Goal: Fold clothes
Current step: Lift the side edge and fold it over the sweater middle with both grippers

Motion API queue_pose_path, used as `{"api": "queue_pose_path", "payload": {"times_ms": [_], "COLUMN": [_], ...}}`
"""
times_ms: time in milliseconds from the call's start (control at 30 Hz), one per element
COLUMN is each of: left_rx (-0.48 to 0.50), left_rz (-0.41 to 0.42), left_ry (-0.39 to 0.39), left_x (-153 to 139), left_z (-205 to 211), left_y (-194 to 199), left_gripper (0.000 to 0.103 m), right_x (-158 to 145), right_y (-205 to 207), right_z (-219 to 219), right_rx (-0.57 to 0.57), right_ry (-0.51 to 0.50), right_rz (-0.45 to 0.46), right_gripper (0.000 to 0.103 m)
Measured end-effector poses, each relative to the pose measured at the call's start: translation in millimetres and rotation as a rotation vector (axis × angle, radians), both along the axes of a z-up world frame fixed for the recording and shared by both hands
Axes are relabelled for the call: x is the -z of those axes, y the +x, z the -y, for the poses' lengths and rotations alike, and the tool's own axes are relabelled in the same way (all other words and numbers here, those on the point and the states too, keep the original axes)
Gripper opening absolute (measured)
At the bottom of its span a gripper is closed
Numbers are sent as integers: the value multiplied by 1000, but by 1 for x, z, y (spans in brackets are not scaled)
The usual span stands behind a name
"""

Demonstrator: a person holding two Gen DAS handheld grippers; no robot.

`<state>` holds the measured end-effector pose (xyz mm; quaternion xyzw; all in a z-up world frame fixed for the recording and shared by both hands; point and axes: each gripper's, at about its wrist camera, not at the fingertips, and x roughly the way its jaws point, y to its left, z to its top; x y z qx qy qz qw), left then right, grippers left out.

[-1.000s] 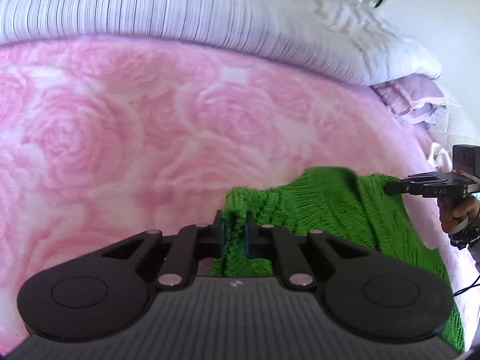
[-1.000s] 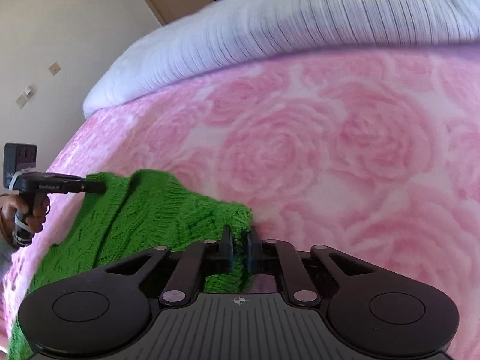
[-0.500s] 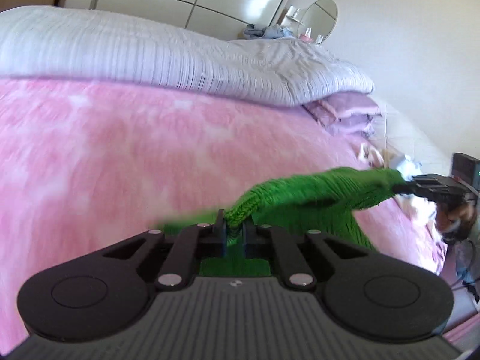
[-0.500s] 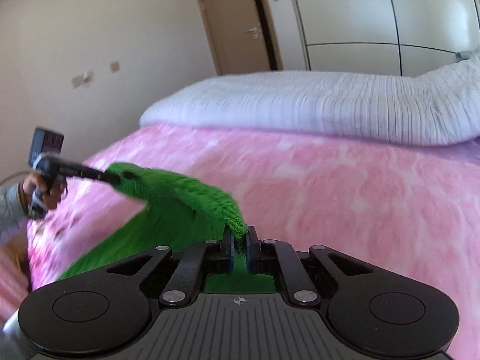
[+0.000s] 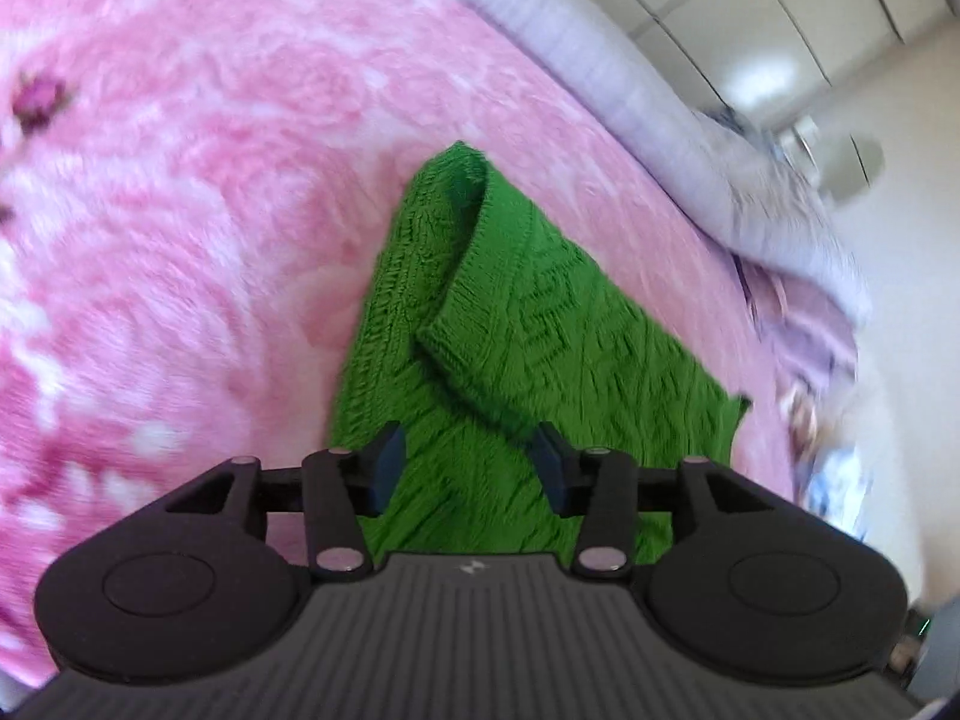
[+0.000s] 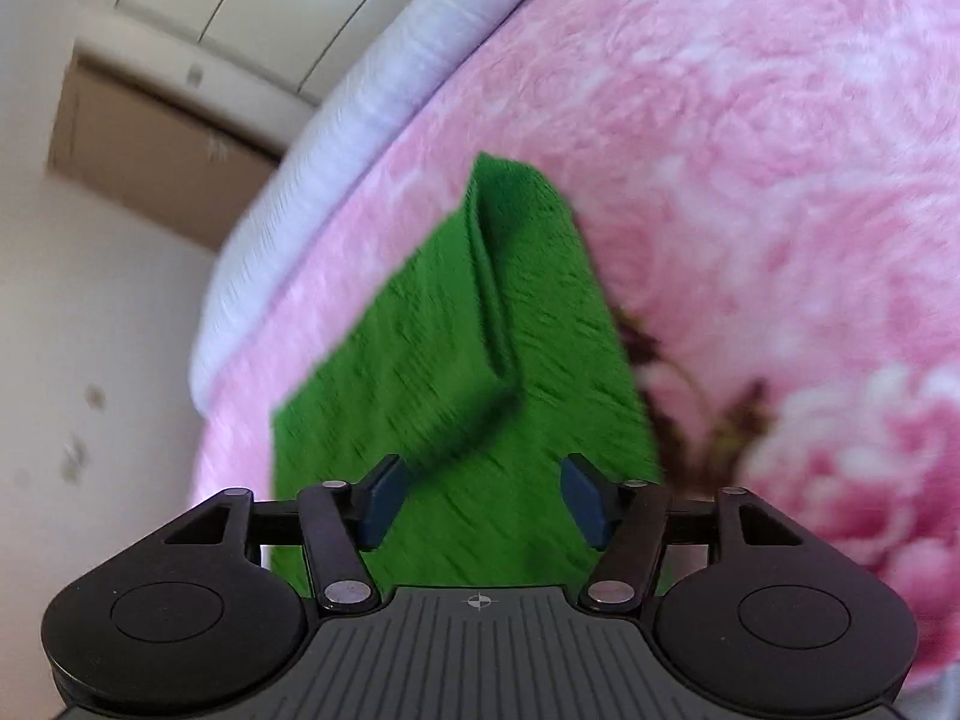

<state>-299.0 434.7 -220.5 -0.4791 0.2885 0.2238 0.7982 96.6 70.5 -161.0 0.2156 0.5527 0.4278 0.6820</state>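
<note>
- The left gripper [image 5: 468, 468] has its jaws opening, blue pads well apart; the green knit sweater [image 5: 528, 324] lies below and between them, and neither pad presses on it.
- The right gripper [image 6: 483, 501] is likewise opening, its pads spread a little wider; the green knit sweater [image 6: 456, 360] fills the gap beneath, with no pad clamped on the cloth.
- From either gripper the sweater runs forward as a folded wedge that narrows to a rounded corner at its far end.
- In the left wrist view a ribbed hem edge crosses the top layer on a slant, showing one layer laid over another; the sweater's right-hand edge ends in a small corner near the side of the bed.
- In the right wrist view a raised fold line runs down the middle of the sweater; that picture is blurred, so the knit pattern cannot be read.
- The sweater rests flat on the pink rose blanket [image 5: 180, 240], which covers the bed and lies bare all around the garment, widest to the left in the left wrist view and to the right in the right wrist view.
- Beyond the blanket, a white ribbed duvet [image 5: 660, 120] is bunched along the far edge of the bed, well apart from the sweater.
- Past the duvet stand white wardrobe doors [image 6: 240, 0] and a brown door [image 6: 156, 156], with plain wall beside the bed.
</note>
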Motion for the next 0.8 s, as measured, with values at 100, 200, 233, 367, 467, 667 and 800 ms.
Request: {"api": "queue_pose_path", "payload": {"times_ms": [100,200,233,367,467,667,800], "left_rx": [-60,-99,-100,-83,-46,67,116], "left_rz": [26,47,48,56,44,103,100], "left_ry": [-67,-99,-97,-89,-62,67,96], "left_x": [14,22,23,26,29,-4,-5], "left_z": [-11,-21,-23,-27,-24,3,39], "left_y": [10,20,23,31,32,7,-29], "left_gripper": [42,42,42,31,10,7,7], "right_x": [21,35,34,33,33,1,-11], "right_y": [11,16,17,24,30,22,-3], "right_z": [-23,-43,-49,-69,-66,-36,4], "right_rx": [73,129,128,106,85,67,50], "right_ry": [21,39,39,25,-15,46,60], "right_rz": [-143,-176,-166,-122,-111,10,20], "right_gripper": [62,62,62,40,10,8,8]}}
